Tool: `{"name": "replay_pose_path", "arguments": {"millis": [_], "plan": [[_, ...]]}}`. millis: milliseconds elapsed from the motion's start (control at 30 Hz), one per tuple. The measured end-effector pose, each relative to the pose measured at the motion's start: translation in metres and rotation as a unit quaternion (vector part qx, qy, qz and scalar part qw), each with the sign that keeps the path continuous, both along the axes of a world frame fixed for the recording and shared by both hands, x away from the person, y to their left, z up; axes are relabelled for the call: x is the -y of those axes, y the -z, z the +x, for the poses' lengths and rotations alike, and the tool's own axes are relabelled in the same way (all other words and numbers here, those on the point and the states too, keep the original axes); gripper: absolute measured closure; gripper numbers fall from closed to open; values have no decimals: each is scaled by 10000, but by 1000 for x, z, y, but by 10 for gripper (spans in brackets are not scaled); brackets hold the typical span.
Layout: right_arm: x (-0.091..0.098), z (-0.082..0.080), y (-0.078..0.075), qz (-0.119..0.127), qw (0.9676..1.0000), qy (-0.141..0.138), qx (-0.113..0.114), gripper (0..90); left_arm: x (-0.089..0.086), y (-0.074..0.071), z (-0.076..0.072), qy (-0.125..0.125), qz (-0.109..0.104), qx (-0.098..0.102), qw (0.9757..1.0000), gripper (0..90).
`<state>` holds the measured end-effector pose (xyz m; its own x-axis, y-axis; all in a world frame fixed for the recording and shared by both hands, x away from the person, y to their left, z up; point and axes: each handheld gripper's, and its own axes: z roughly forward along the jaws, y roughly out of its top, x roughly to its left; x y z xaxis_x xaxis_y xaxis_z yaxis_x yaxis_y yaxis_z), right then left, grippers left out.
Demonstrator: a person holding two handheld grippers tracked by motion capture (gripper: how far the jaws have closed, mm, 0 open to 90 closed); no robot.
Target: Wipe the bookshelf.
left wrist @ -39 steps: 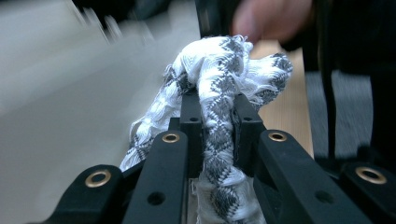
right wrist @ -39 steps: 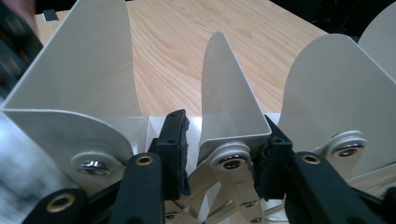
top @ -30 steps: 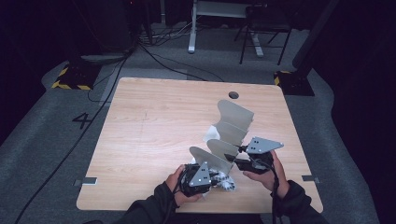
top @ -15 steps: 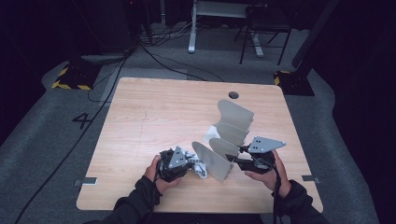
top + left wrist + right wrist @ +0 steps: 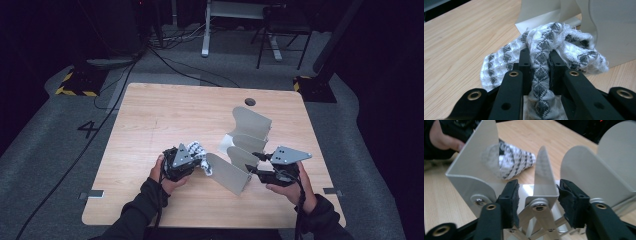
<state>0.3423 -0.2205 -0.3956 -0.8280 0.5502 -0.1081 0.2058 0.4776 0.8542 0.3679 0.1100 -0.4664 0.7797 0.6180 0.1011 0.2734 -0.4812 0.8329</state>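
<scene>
Your left gripper (image 5: 540,75) has its jaws clamped on the black-and-white cloth (image 5: 544,50), holding it just above the surface (image 5: 165,115), beside the grey rack (image 5: 240,150). That keeps the cloth clear of the plates. Your right gripper (image 5: 537,195) has just been opening its jaws; they stand apart around one rack plate (image 5: 544,175), not pressing it. The front plate hides part of the cloth.
</scene>
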Motion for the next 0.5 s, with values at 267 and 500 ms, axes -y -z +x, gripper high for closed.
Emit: {"name": "replay_pose_path", "arguments": {"millis": [267,500], "plan": [[28,-9,-24,81,9992,283,279,463,6,15,13,442,-148,-405,9981,759],[49,5,-12,101,9948,1008,32,516,11,19,17,780,-97,-556,9954,758]]}}
